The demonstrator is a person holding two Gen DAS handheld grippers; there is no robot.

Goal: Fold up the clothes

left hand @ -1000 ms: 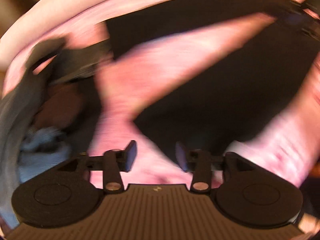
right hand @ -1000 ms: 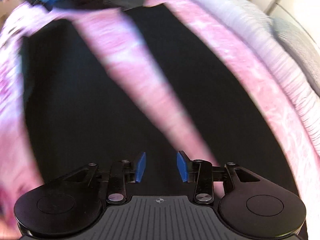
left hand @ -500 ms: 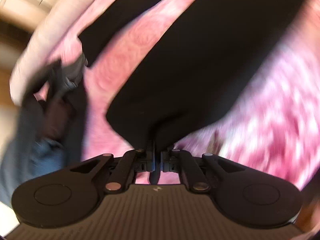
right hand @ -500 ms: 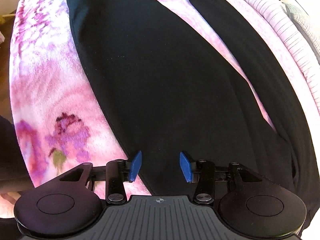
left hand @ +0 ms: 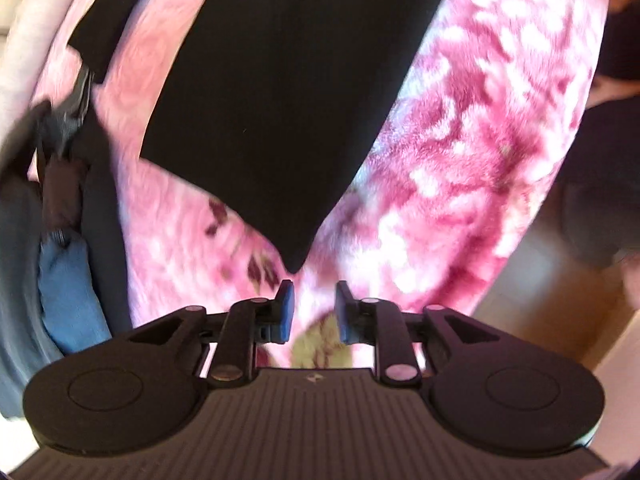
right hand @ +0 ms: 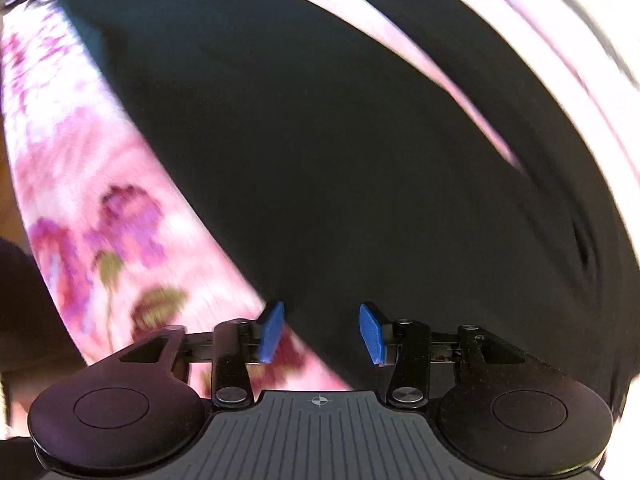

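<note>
Pink floral blanket (left hand: 460, 128) under black garment (left hand: 280, 80); left tongs (left hand: 310, 312) just reopened, seemingly empty; right tongs (right hand: 322, 332) parted.

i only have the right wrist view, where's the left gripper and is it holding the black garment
Observer: No. The left gripper is open, its fingers just parted, with only the pink blanket between them.
Operator: how near is it to the garment
Observer: A pointed corner of the black garment lies just ahead of the fingertips, not touching them.
Operator: anything else on that side
Observer: Yes, a pile of grey and blue clothes sits at the blanket's left edge in that view.
</note>
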